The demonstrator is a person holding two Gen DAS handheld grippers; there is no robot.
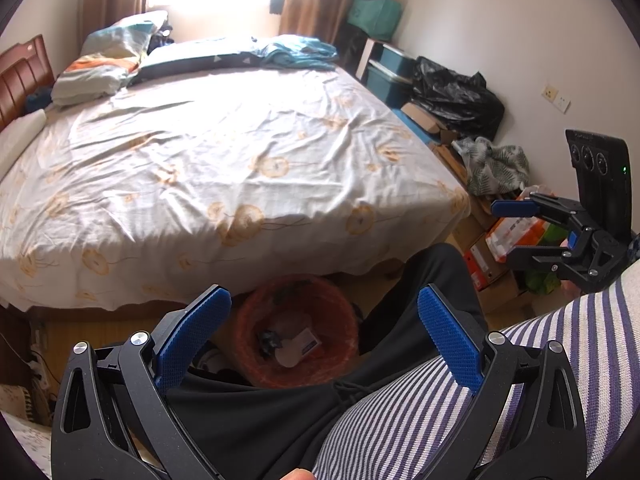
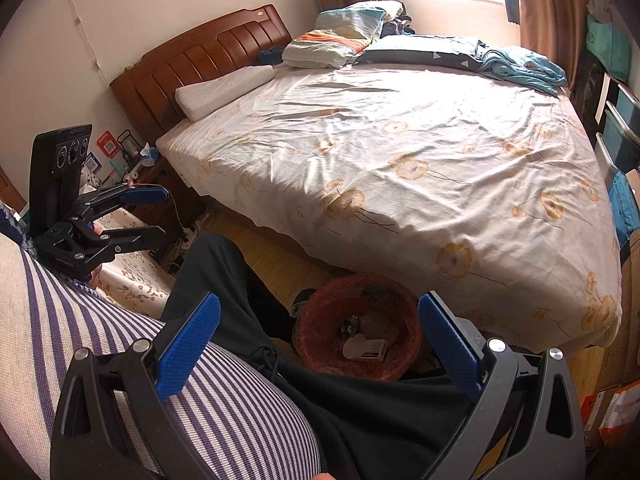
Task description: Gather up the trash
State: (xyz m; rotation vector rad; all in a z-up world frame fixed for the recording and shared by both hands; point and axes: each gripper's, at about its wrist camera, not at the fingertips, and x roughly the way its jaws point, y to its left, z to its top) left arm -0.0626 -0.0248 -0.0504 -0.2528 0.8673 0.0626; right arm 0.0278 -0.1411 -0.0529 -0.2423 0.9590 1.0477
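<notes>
Nearest the lens, the left gripper [image 1: 324, 338] stood with its blue-padded fingers spread wide and nothing between them; under it lay the person's striped shirt [image 1: 420, 412] and black trousers [image 1: 416, 308]; the right gripper [image 2: 320, 344] was likewise agape and empty, held over the same lap. Each tool showed in the other's view: the right gripper off to the right, its fingers apart, in front of boxes on the floor; the left gripper off to the left, also apart, near a cluttered bedside table [image 2: 132, 160]. Below and between the knees, on the yellow wooden floor [image 2: 272, 256] just beside the foot of the bed [image 1: 240, 152], sat a round orange-red waste basket [image 1: 256, 316]; inside it lay the trash [image 2: 366, 349], a pale round piece and a small white-and-blue carton touching each other, with a dark scrap beside them. The flowered bedsheet [image 2: 420, 152] was rumpled and bare of litter; folded bedding [image 2: 332, 46] was piled at the far side near the window; a black plastic bag [image 1: 456, 94] slumped against the wall.
</notes>
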